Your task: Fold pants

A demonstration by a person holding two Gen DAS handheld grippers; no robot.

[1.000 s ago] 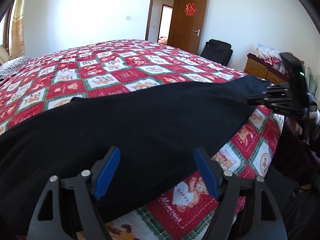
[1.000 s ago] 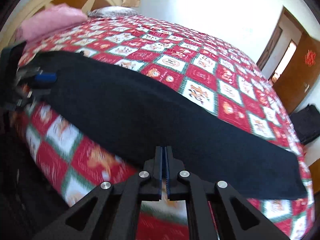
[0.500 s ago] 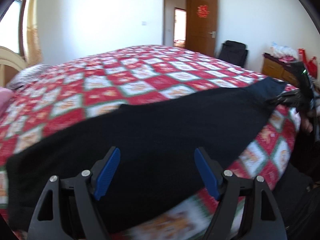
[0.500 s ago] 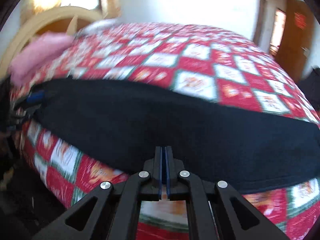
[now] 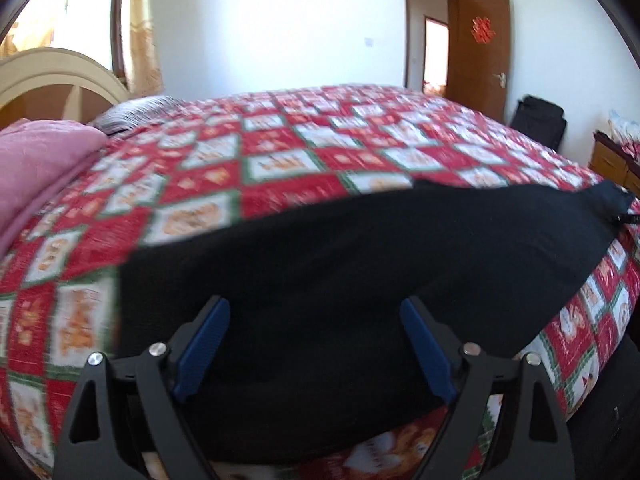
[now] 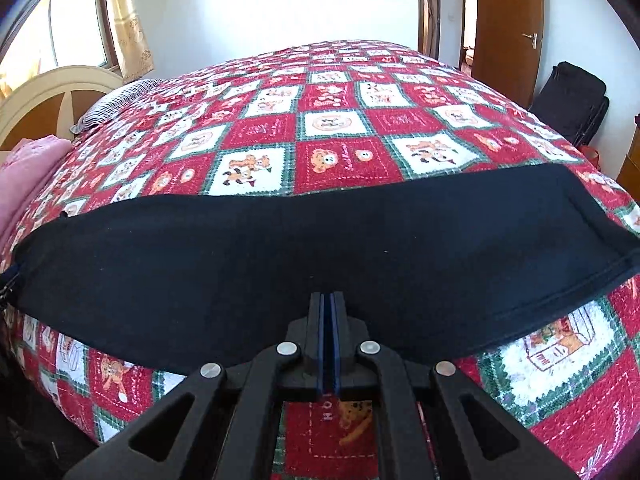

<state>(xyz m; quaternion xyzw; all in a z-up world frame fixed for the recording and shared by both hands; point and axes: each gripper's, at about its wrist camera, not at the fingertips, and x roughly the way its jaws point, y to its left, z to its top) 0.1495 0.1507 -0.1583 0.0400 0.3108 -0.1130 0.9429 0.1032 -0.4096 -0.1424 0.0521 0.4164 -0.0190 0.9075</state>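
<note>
Left gripper (image 5: 315, 344): jaws wide and opening, pants (image 5: 360, 256) beyond them, nothing gripped.
Right gripper (image 6: 329, 312): jaws together, empty, pants just ahead.

A red, white and green patchwork quilt (image 6: 340, 128) printed with cartoon animals is covering the bed. At the quilt's left edge a pink folded blanket (image 5: 36, 164) is lying, with a cream arched headboard (image 6: 52, 96) standing behind it. Beyond the quilt's far right corner a brown wooden door (image 6: 510, 28) is standing open, a black bag (image 6: 572, 100) leaning nearby.
</note>
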